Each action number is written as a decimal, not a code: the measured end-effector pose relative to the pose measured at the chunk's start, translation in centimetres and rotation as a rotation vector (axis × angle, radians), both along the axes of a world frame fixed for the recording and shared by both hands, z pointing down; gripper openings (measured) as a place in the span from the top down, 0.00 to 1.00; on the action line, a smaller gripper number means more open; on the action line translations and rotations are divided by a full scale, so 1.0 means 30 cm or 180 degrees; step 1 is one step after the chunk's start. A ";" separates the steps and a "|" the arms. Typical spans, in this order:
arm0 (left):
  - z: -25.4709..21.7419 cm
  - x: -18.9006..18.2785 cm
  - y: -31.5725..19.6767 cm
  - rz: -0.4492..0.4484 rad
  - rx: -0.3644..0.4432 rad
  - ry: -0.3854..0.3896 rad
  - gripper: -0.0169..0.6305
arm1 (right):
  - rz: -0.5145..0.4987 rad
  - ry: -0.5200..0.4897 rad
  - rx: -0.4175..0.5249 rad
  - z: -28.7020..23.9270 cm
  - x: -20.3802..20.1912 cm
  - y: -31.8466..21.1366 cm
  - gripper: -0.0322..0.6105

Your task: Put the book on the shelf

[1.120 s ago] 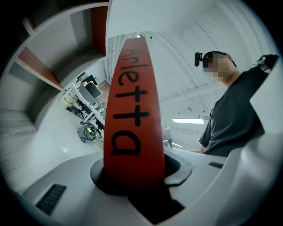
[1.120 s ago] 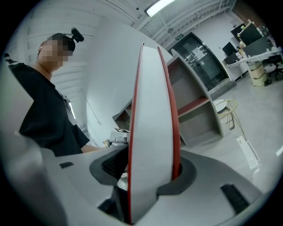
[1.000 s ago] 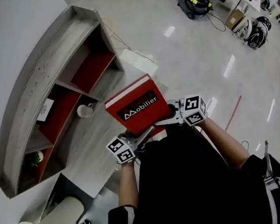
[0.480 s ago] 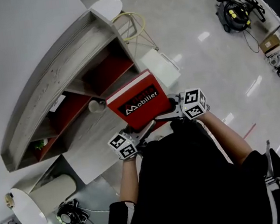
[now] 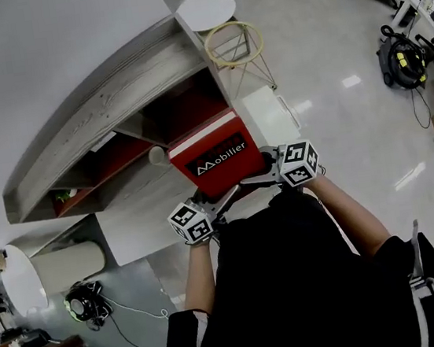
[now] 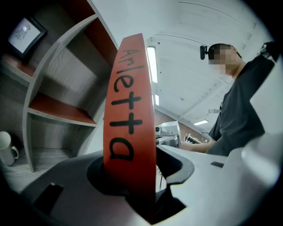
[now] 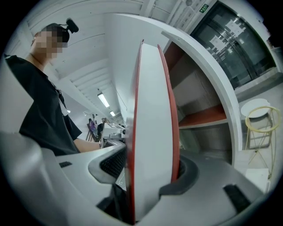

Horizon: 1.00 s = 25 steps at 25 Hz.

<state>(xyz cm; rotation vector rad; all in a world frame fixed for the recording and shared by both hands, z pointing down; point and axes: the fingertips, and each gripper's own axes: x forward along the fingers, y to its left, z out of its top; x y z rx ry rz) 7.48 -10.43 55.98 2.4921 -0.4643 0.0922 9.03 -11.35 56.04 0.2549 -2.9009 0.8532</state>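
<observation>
A red hardback book (image 5: 214, 161) with "Mobilier" on its cover is held up in front of the grey curved shelf (image 5: 106, 112) with red boards, close to its right-hand compartment. My left gripper (image 5: 219, 204) grips the book's near lower corner, and my right gripper (image 5: 261, 177) grips its right edge. In the left gripper view the red spine (image 6: 128, 114) stands between the jaws of the left gripper (image 6: 132, 167), which are opening. In the right gripper view the white page edge (image 7: 152, 132) fills the right gripper (image 7: 150, 172), whose jaws are also opening while still touching it.
A white mug (image 5: 157, 156) stands on the shelf's lower board left of the book. A round white stool (image 5: 205, 10), a yellow-ringed wire stand (image 5: 236, 43) and a white box (image 5: 271, 118) sit beside the shelf's right end. A vacuum cleaner (image 5: 405, 64) is far right.
The book and both grippers have come closer to the shelf, toward its right-hand compartment. The head view has swung, so the shelf now lies more level. Both grippers still have the book.
</observation>
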 end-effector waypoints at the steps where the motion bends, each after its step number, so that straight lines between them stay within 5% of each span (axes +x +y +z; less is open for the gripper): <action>1: 0.001 0.000 -0.011 -0.0057 0.0011 -0.0035 0.66 | -0.0023 -0.0001 -0.0003 0.002 0.002 -0.012 0.58; 13: 0.012 -0.041 -0.186 -0.0769 0.0181 -0.0541 0.61 | -0.0440 0.0282 0.0281 0.031 -0.018 -0.198 0.51; 25: 0.002 -0.154 -0.279 -0.1203 0.0286 -0.0914 0.50 | -0.0303 0.0376 0.0515 0.014 -0.094 -0.285 0.50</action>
